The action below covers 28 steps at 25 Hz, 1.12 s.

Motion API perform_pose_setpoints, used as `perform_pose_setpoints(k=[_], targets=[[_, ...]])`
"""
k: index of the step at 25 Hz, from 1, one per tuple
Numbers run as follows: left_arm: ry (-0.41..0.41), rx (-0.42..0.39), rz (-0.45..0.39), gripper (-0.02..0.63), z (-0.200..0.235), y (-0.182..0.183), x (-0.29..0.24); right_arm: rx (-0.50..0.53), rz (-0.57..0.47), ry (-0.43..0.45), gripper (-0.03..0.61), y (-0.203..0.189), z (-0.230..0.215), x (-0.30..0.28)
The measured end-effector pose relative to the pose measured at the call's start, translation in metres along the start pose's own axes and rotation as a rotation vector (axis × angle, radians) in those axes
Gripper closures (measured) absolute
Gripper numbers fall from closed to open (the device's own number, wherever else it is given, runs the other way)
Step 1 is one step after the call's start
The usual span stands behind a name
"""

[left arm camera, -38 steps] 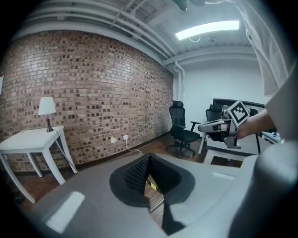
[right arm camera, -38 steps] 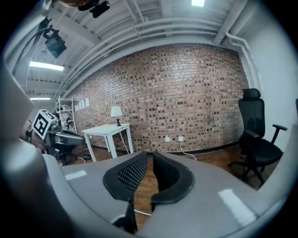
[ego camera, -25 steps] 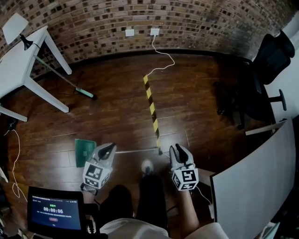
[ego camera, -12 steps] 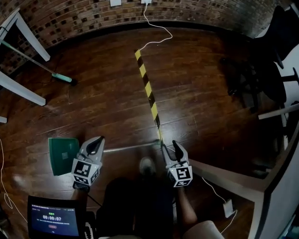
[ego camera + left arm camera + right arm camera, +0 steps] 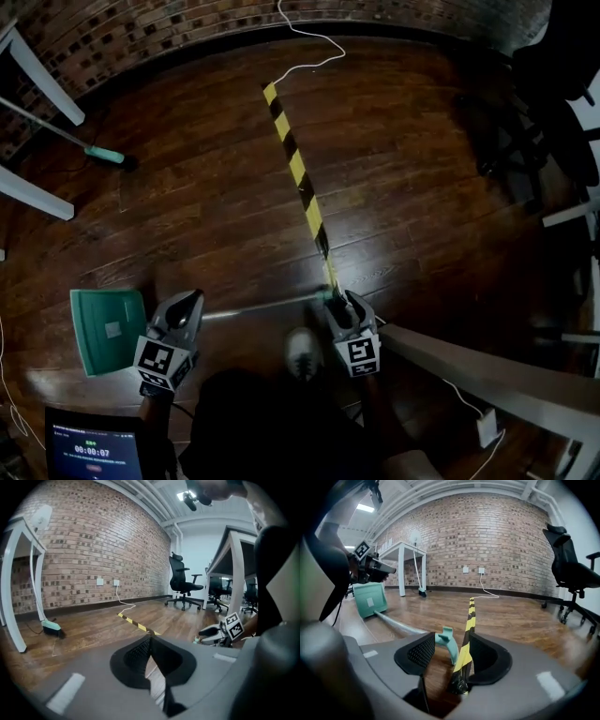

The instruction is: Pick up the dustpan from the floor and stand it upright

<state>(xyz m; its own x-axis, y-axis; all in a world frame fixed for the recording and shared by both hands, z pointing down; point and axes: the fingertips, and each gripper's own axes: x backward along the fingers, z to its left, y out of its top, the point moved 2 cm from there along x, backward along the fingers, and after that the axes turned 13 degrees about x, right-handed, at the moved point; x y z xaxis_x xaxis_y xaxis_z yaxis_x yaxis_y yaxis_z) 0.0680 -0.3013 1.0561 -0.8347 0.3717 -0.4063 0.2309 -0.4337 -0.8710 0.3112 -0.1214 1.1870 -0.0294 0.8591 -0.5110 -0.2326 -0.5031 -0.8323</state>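
The green dustpan (image 5: 106,330) lies flat on the wooden floor at the left, and its long metal handle (image 5: 258,305) runs right to a teal hooked end (image 5: 447,644). My right gripper (image 5: 343,302) hangs low over that end. Its jaws have just been opening and stand open, with the teal hook between the pads (image 5: 419,656) but not pressed. My left gripper (image 5: 187,302) hovers beside the pan's right edge, above the handle, with its fingertips (image 5: 140,653) meeting and nothing between them. From the right gripper view the dustpan (image 5: 369,599) lies far left, under the left gripper (image 5: 377,569).
A yellow-and-black tape strip (image 5: 300,183) runs from the right gripper toward the brick wall. A broom with a teal head (image 5: 103,155) and white table legs (image 5: 37,70) are at far left. An office chair (image 5: 553,112) and a white desk edge (image 5: 487,370) stand right. My shoe (image 5: 300,352) is between the grippers.
Both grippers have sunk toward the floor and the view has tipped down with them. The right jaws have spread wider, now around the handle's teal end.
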Motion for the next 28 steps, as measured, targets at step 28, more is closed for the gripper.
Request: perform_pose_setpoints(k=[28], targets=[[0.034,0.013,0.006,0.612,0.022,-0.033,0.003,0.003,0.072,-0.089,0.495,-0.032,-0.014,-0.063]])
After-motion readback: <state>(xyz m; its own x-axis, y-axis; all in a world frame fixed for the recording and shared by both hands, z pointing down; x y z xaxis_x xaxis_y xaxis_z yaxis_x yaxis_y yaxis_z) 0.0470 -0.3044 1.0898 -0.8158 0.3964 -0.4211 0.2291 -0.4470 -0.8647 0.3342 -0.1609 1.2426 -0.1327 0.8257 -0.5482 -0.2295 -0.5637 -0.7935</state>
